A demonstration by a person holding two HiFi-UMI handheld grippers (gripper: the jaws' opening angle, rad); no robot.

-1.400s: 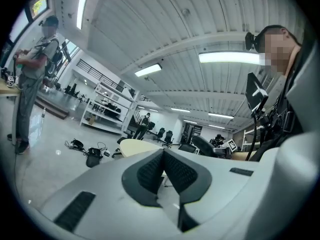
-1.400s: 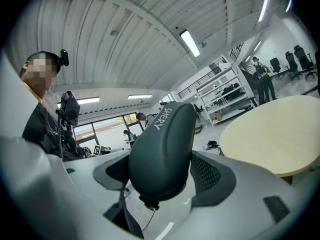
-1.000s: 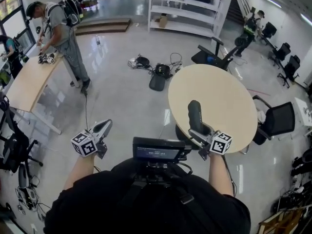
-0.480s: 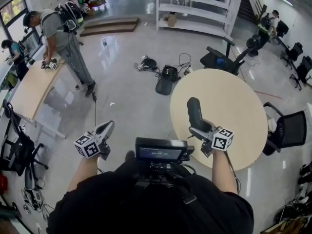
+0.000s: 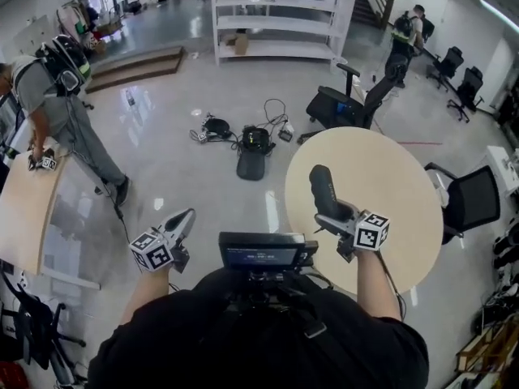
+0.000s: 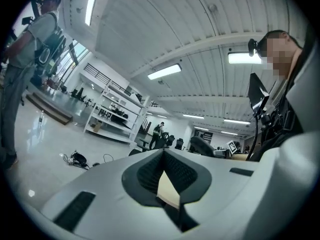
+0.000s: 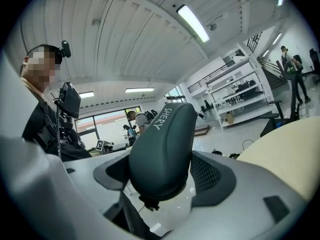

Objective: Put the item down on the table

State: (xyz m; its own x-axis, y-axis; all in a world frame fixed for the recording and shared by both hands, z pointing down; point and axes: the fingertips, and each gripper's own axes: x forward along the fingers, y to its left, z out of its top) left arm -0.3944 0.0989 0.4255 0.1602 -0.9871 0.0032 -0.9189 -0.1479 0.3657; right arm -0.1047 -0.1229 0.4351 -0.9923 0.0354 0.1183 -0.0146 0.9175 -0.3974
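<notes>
My right gripper (image 5: 331, 211) is shut on a dark grey-green padded item (image 5: 323, 190), which looks like a chair armrest pad, and holds it upright over the near left part of the round beige table (image 5: 381, 177). In the right gripper view the pad (image 7: 162, 146) fills the space between the jaws and bears pale lettering. My left gripper (image 5: 182, 220) hangs over the floor to the left of the table. Its jaws are shut with nothing between them in the left gripper view (image 6: 162, 176).
Black office chairs (image 5: 345, 104) (image 5: 473, 198) stand round the table. Bags and cables (image 5: 247, 140) lie on the shiny floor beyond it. A person (image 5: 57, 108) works at a wooden table (image 5: 24, 209) on the left. White shelving (image 5: 276, 14) stands at the back.
The head view has swung to the right, so the person and wooden table slid toward the left edge. Both grippers and the held pad keep almost the same places.
</notes>
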